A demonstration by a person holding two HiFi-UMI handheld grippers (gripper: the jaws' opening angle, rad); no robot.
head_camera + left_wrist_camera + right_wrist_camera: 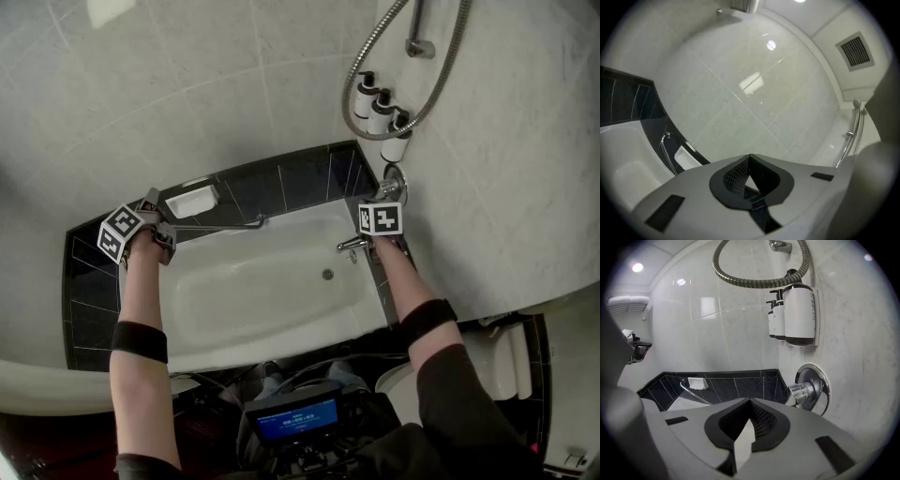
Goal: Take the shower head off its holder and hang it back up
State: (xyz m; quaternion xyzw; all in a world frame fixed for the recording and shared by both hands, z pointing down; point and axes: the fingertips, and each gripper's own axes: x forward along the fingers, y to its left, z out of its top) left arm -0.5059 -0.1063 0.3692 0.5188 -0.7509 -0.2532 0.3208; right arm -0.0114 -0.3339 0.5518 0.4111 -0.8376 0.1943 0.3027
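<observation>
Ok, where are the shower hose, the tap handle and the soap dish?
shower hose [759, 284]: right gripper view, bottom of its hanging loop.
tap handle [805, 392]: right gripper view, the chrome knob on the round wall plate.
soap dish [192, 201]: head view, middle of the white dish.

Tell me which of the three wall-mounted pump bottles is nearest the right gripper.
The end bottle directly above the round chrome tap control; the other two sit behind it.
</observation>
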